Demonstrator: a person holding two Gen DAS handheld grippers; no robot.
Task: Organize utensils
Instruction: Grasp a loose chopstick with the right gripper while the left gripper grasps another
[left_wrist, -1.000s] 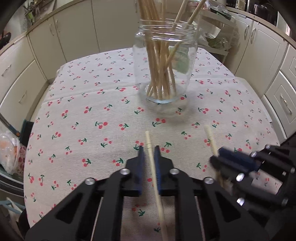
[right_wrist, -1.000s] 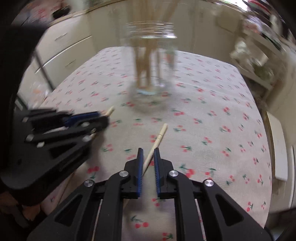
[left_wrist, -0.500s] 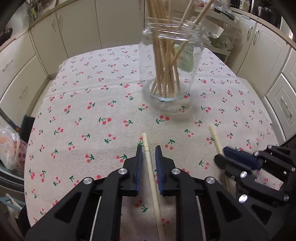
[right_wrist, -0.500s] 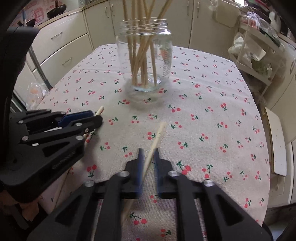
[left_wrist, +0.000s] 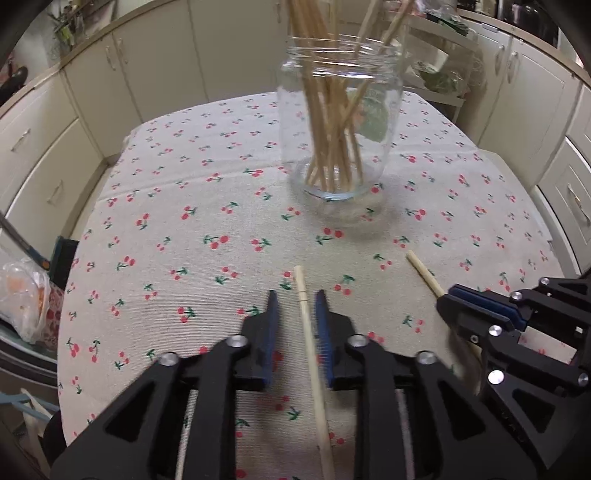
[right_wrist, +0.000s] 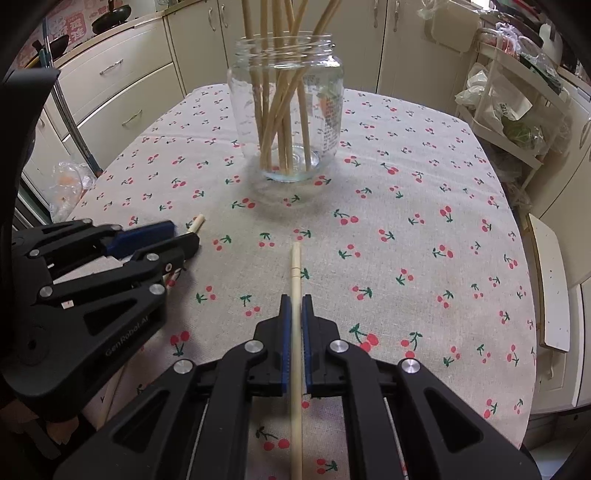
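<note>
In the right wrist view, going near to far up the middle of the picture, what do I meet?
Right gripper closed on a chopstick → the chopstick's free tip → bare cherry-print tablecloth → glass jar of upright chopsticks → cream cabinets behind the table.

A table covered with a beige cloth printed with small red cherries (right_wrist: 424, 236) carries everything here. On the far middle of the cloth stands upright a clear glass jar (right_wrist: 286, 110), with many pale wooden chopsticks (right_wrist: 280, 122) leaning inside it. Nearer, two separate pale wooden chopsticks are over the cloth, one at (right_wrist: 295, 332) and one at (left_wrist: 310, 350); whether they touch the cloth I cannot tell
</note>
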